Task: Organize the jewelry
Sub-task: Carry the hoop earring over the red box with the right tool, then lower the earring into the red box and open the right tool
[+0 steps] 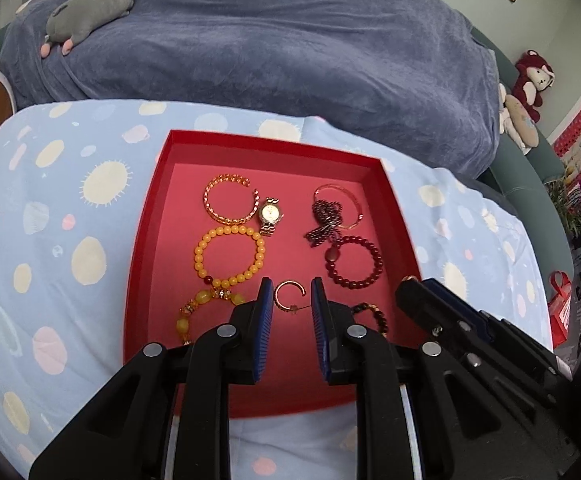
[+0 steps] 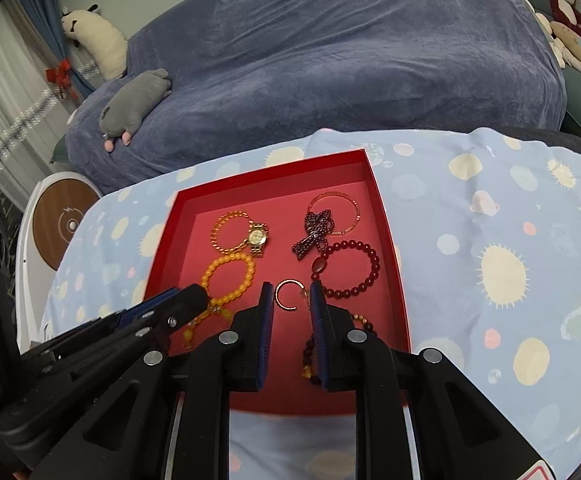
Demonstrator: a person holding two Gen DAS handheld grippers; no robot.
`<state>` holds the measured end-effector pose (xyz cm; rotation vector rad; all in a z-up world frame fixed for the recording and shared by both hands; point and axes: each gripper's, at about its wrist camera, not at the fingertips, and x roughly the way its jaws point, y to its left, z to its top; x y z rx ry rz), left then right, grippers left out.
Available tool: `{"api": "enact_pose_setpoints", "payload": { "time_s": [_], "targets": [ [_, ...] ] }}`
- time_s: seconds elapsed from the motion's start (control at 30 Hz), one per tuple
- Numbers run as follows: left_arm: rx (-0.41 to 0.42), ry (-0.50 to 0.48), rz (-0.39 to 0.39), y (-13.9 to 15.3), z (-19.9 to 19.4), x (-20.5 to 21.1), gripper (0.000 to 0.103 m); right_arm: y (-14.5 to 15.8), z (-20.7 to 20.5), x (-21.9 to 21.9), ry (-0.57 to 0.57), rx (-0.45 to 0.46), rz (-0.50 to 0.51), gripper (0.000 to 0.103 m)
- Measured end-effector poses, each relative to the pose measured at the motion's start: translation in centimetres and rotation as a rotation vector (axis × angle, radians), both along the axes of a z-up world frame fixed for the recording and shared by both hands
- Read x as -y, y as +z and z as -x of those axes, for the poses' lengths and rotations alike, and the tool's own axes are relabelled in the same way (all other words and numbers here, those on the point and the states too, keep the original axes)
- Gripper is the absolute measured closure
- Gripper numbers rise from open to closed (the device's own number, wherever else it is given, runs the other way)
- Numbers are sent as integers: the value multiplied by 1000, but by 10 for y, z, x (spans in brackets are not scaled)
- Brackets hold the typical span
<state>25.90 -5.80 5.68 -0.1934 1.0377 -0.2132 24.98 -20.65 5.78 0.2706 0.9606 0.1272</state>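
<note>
Both grippers hover over the red tray's (image 1: 394,200) near half, left gripper (image 1: 289,294) and right gripper (image 2: 290,294) fingers apart, bracketing the small open ring (image 1: 289,297); bare floor remains mid-tray.

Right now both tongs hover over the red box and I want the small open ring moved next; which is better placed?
Hard to call: both left tongs and right tongs frame the ring, open.
</note>
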Motion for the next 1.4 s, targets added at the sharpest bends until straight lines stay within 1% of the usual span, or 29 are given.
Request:
{"api": "enact_pose_setpoints", "payload": {
  "time_s": [0.13, 0.27, 0.63, 0.8, 1.13, 1.3, 1.4],
  "targets": [
    [-32, 16, -15, -20, -11, -3, 84, -15, -16, -2, -14, -25, 3, 85],
    [-59, 40, -11, -34, -20, -7, 84, -31, -30, -1, -19, -54, 8, 85],
    [-89, 37, -20, -54, -30, -11, 84, -60, -38, -8, -1, -115, 13, 85],
    [-102, 49, -20, -59, -32, -13, 84, -65, -39, -11, 5, -126, 10, 85],
    [-98, 49, -32, -59, -32, -12, 83, -62, -37, -14, -3, -119, 16, 84],
    [-97, 50, -41, -56, -29, -12, 79, -60, -34, -14, -2, -117, 19, 83],
    [-88, 44, -50, -52, -26, -11, 78, -55, -30, -12, -4, -111, 25, 81]
  ]
}}
